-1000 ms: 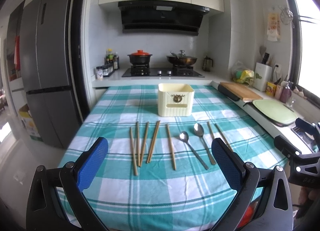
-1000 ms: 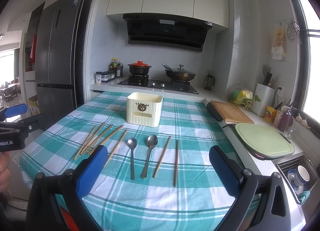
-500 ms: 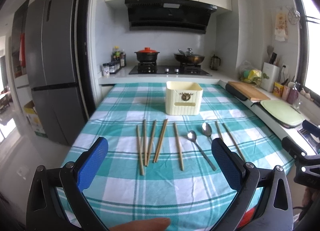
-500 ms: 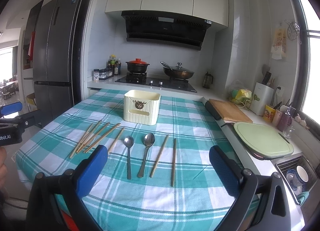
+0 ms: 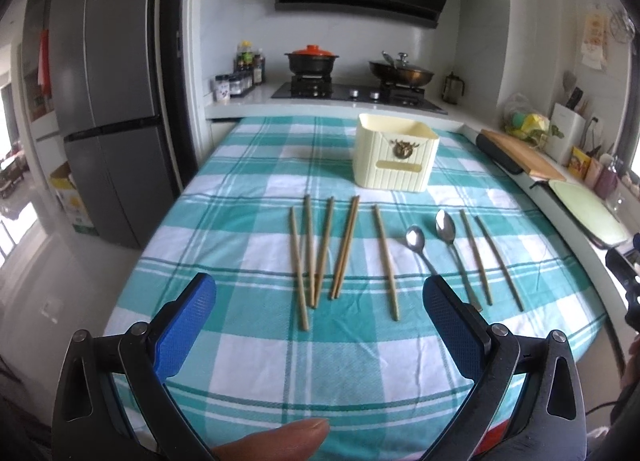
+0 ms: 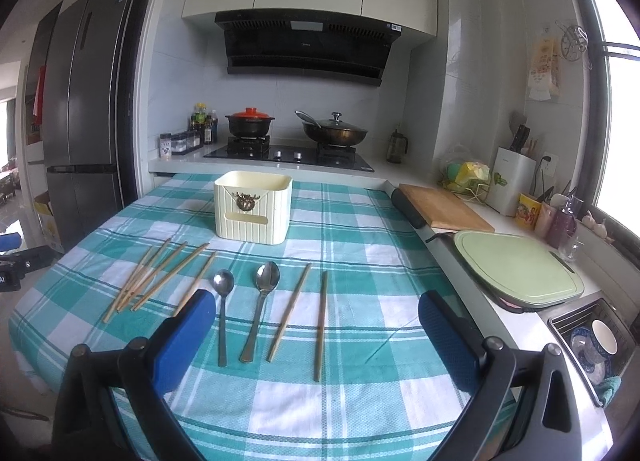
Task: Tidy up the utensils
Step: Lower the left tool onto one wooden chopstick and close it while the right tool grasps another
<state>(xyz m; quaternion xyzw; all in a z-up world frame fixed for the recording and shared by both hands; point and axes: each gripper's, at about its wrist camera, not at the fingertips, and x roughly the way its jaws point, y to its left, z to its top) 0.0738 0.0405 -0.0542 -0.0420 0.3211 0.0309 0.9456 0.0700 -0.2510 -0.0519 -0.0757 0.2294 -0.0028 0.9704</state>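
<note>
Both grippers hung over the near edge of the table (image 5: 248, 181), jaws wide, nothing held: left gripper (image 5: 319, 293), right gripper (image 6: 316, 311). Chopsticks (image 5: 320, 251) and two spoons (image 6: 240, 309) lay in a row across the table's middle. Cream holder (image 6: 253, 207) stood upright toward the far edge, w/ nothing visible inside.

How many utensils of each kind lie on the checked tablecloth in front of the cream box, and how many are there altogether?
Chopsticks: 8 (two of them lie pressed side by side)
Spoons: 2
Total: 10
</note>
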